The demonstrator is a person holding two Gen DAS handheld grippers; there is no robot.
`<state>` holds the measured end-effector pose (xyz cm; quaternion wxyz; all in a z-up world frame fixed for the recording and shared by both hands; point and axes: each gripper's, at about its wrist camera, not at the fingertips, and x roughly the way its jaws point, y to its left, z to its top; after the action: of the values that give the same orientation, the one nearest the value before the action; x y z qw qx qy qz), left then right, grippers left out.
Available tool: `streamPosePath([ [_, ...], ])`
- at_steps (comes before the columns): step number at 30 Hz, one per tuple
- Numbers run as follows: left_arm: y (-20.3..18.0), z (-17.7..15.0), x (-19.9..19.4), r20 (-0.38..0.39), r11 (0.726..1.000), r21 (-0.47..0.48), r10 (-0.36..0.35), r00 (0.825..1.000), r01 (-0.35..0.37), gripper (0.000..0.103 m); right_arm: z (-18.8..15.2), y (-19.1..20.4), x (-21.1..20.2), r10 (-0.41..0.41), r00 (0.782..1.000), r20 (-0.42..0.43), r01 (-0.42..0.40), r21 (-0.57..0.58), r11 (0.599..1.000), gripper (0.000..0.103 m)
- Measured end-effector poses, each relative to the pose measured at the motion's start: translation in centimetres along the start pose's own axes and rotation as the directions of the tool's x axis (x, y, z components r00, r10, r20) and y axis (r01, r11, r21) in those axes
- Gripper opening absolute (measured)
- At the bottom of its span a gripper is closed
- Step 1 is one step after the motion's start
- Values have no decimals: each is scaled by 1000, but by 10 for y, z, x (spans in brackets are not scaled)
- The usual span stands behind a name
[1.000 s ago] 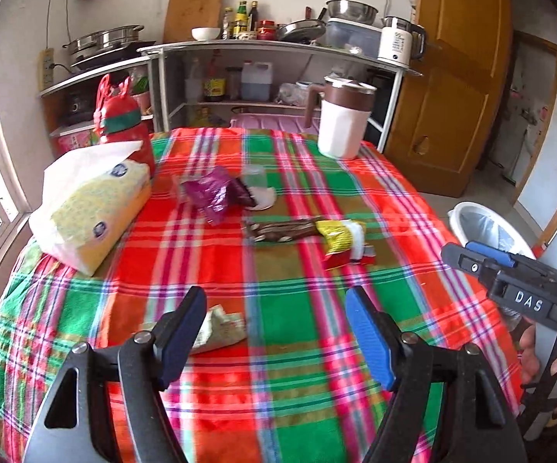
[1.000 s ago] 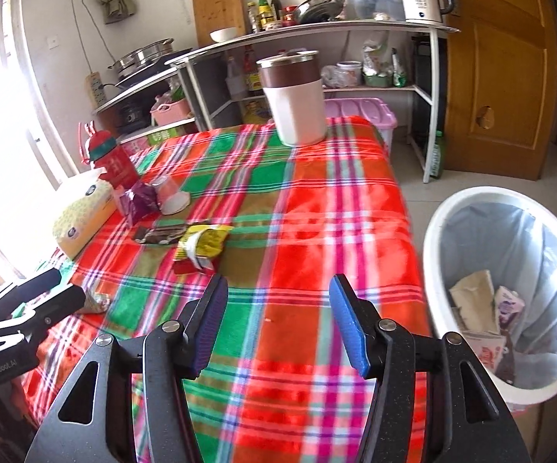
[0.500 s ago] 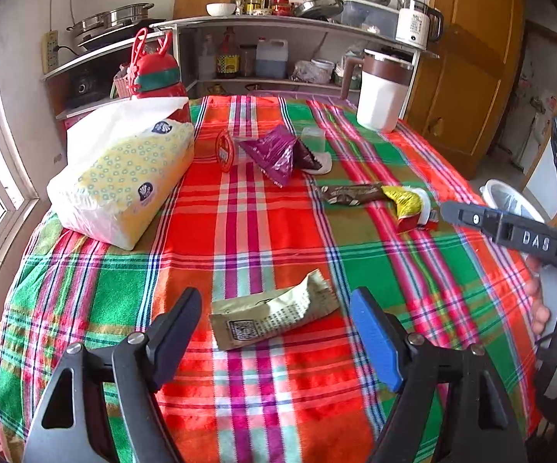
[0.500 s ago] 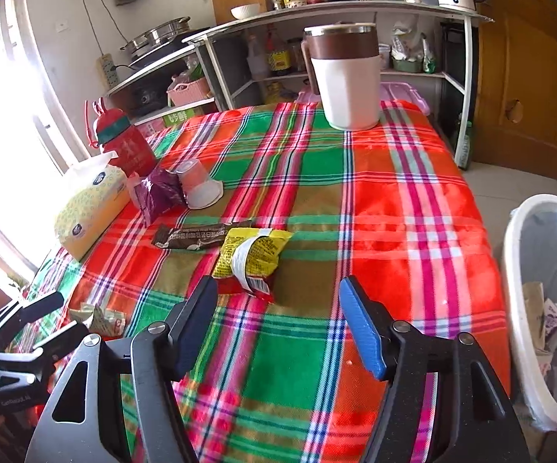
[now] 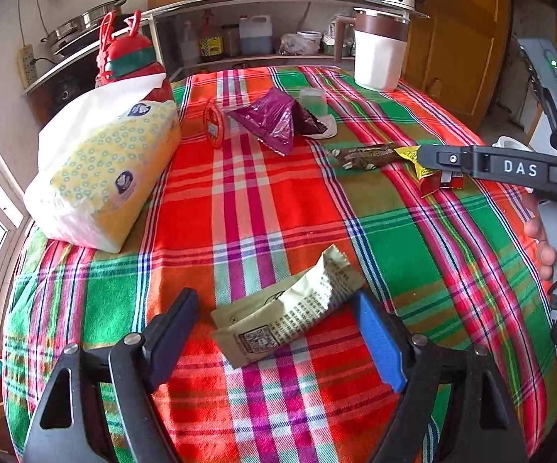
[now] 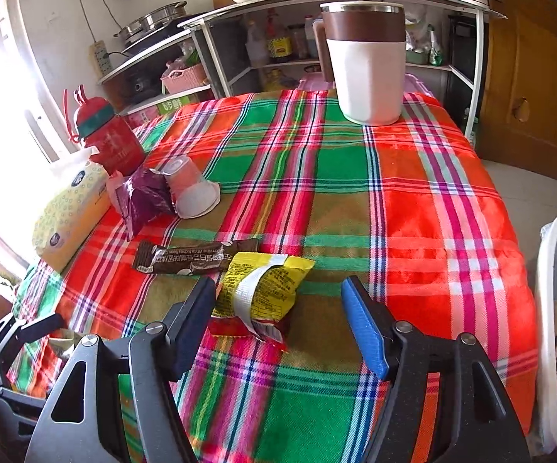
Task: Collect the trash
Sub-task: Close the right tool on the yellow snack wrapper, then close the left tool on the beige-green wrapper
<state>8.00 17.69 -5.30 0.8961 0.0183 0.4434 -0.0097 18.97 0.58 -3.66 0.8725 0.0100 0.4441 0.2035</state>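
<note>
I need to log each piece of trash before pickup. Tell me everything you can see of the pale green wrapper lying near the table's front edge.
The pale green wrapper is a crumpled, flattened packet, apparently thin foil or paper-like film, printed with small dark text and a square code near its lower end. One end is torn open with a zigzag edge. It lies slanted on the plaid tablecloth, between the open fingers of the left gripper; the blue finger is right beside its edge, and contact cannot be told. Nothing else touches it.

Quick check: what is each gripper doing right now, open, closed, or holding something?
Left gripper: open, jaws just widened, beige wrapper lying between them, not gripped.
Right gripper: open, jaws just widened, yellow snack packet between them, not gripped.
</note>
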Motion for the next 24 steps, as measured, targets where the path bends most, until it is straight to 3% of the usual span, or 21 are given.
streamPosePath([
  [4,1,1,1,-6,1000,-17,-22,1000,21,83,-1,3,4,-46,999,0,46,-10,999,68],
  [11,6,-5,-5,4,997,-75,-20,1000,20,68,-6,0,1,-45,999,12,45,-5,999,66],
  [13,5,-5,-6,6,996,-79,-29,1000,30,62,-6,0,0,-38,999,15,38,-6,999,58],
  [17,0,-4,-6,2,997,-73,-35,999,35,51,-9,1,-2,-28,1000,13,28,-9,1000,53],
  [19,-2,-2,-7,0,996,-78,-38,999,38,48,-10,2,-2,-23,1000,11,23,-13,1000,43],
  [24,-5,0,-7,4,996,-82,-45,999,45,36,-11,2,-4,-21,1000,15,21,-14,1000,41],
])
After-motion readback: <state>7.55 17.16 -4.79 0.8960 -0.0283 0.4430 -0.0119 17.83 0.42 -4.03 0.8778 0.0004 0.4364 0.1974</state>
